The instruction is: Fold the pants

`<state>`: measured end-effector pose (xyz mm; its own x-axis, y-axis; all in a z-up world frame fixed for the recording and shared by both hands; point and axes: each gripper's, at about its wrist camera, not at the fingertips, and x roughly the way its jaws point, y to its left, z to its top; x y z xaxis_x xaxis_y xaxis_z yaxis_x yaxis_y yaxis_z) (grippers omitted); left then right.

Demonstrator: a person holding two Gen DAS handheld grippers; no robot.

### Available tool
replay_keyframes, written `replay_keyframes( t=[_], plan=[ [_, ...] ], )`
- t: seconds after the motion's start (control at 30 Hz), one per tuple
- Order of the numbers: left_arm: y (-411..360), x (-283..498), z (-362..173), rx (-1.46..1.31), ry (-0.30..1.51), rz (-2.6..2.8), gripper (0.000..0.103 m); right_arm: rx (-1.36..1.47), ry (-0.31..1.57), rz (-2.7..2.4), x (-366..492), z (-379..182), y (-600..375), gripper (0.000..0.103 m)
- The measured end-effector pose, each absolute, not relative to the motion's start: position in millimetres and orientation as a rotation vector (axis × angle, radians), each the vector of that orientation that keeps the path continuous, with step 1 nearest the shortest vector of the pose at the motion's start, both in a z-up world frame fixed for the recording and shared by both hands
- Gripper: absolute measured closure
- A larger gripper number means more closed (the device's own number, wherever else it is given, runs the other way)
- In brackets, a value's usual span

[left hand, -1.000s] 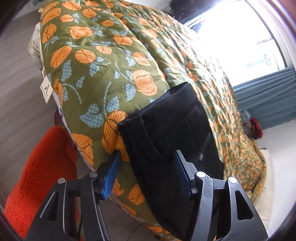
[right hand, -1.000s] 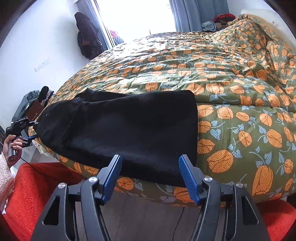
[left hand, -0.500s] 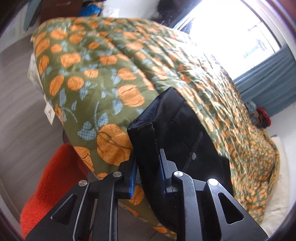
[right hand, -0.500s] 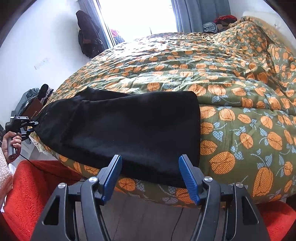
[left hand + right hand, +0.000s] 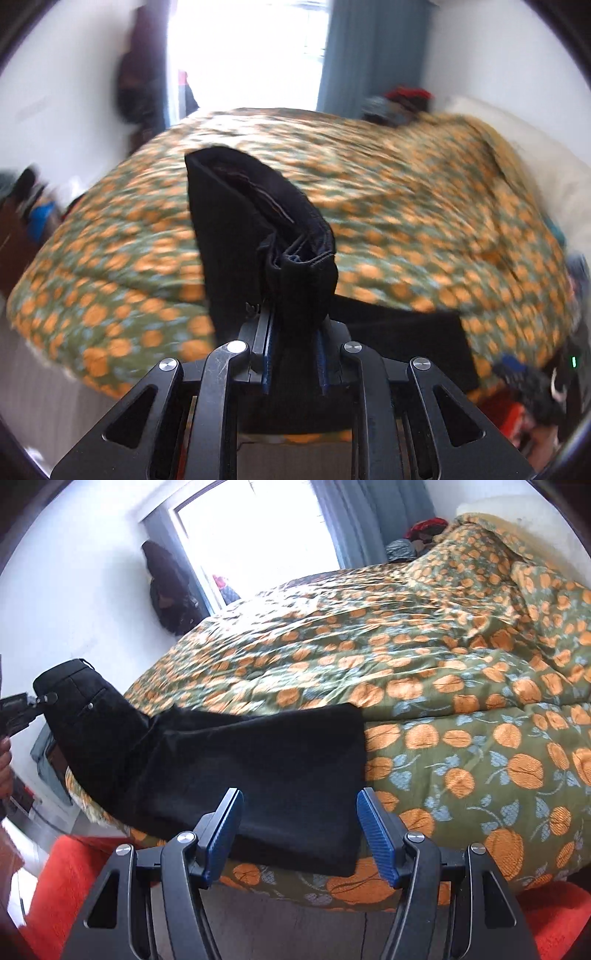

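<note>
Our left tongs (image 5: 293, 363) pinch the black pants' (image 5: 258, 771) raised waistband; our right tongs (image 5: 299, 834) hover spread before the legs on the bed (image 5: 461, 709).

A home bedroom: a bed under a floral duvet (image 5: 443, 672), curtained window (image 5: 258, 528) behind.

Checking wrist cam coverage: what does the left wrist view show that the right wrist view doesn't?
Left wrist only: the left gripper up close, shut on the waistband end of the black pants, with the layered hem edges and stitching visible. The background is motion-blurred.

Right wrist only: the right gripper open, hovering at the leg-cuff end; the full pants length, with the waist end lifted off the bed and the legs flat; and the back pocket.

Both: the pants, the orange-patterned duvet, the bright window and the blue curtain.
</note>
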<state>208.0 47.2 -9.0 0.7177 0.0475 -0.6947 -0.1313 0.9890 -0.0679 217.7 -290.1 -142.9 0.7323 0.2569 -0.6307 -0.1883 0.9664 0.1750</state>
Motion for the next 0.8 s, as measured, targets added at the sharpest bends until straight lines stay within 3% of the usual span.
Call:
replay_keyframes(
  t=[0.17,0.27,0.4,0.5,0.63,0.8],
  plan=[
    [-55,242,-61,-0.040,0.886,-0.096,0.086,0.163,0.686,0.163,218,-139,-321,0.039],
    [-98,270,-123,0.004,1.033,-0.144,0.085,0.183,0.692,0.140,217,-141,-331,0.039],
    [-131,278,-171,0.186,1.118,-0.116,0.075,0.178,0.695,0.131,213,-143,-336,0.039],
    [-138,268,-159,0.211,1.107,-0.133,0.055,0.181,0.697,0.134,212,-144,-339,0.039],
    [-109,243,-115,0.091,1.037,-0.186,0.042,0.204,0.691,0.132,215,-145,-347,0.039],
    [-34,223,-78,-0.057,0.925,-0.070,0.040,0.207,0.697,0.172,219,-145,-345,0.039]
  ],
)
